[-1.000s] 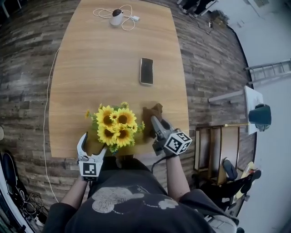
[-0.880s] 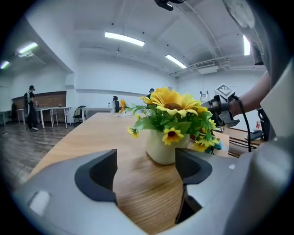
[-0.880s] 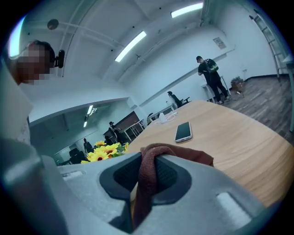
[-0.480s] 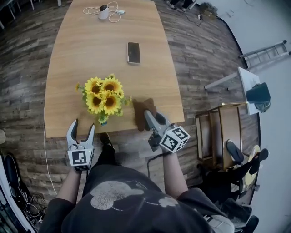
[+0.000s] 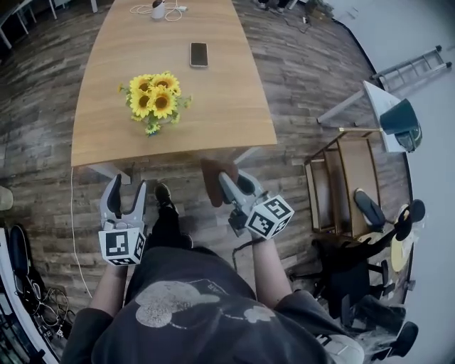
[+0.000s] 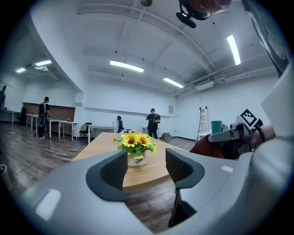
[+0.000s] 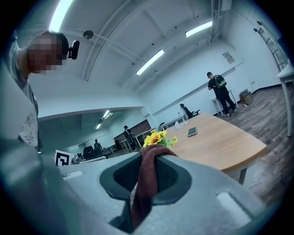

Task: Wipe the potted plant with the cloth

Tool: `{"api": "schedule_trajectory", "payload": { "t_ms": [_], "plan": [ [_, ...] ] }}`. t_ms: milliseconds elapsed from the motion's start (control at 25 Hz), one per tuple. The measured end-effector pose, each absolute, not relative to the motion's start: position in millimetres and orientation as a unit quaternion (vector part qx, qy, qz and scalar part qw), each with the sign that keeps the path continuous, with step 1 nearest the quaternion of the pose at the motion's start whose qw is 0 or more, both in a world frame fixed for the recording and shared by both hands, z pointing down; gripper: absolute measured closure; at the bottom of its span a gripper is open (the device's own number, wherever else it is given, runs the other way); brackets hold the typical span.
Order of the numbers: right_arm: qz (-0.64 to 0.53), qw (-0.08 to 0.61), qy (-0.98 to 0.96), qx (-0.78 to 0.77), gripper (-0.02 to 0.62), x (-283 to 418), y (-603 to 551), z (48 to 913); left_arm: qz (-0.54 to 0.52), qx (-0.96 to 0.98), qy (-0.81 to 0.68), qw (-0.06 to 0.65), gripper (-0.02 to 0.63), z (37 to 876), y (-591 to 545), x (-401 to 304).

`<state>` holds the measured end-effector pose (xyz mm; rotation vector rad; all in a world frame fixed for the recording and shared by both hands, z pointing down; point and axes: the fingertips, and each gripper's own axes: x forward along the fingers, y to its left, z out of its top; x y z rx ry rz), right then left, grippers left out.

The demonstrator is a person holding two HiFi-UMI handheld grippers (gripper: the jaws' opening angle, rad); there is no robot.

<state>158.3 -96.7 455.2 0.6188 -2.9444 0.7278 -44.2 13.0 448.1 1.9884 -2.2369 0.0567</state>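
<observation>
The potted plant (image 5: 153,99), yellow sunflowers in a pale pot, stands on the wooden table (image 5: 213,121) near its front left. Both grippers hang over the floor, short of the table's near edge. My left gripper (image 5: 126,188) is open; its jaws have just been closing and nothing is between them. In the left gripper view the potted plant (image 6: 135,144) shows far off through the gap of the left gripper (image 6: 146,167). My right gripper (image 5: 231,185) is shut on the brown cloth (image 5: 213,178). The cloth (image 7: 149,179) hangs folded between the pads of the right gripper (image 7: 149,172).
A phone (image 5: 198,54) lies on the table beyond the plant, and a white device with a cable (image 5: 158,10) sits at the far end. To the right are a wooden rack (image 5: 348,185), a ladder (image 5: 419,64) and a dark green bin (image 5: 402,121). People stand in the background (image 6: 152,121).
Both grippers have drawn back from the table and now hang over the floor. The right one carried the cloth off the tabletop. The left jaws have narrowed. The plant stayed put.
</observation>
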Motion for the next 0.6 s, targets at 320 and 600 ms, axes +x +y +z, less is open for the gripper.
{"api": "schedule_trajectory", "payload": {
  "t_ms": [320, 600],
  "plan": [
    [0.258, 0.02, -0.947, 0.189, 0.549, 169.6, -60.1, 459.2, 0.025, 0.648, -0.757, 0.074, 0.336, 429.8, 58.4, -37.2],
    [0.255, 0.029, -0.945, 0.204, 0.549, 160.6, -39.8, 460.8, 0.024, 0.663, -0.744, 0.079, 0.336, 421.3, 74.1, -44.2]
  ]
}}
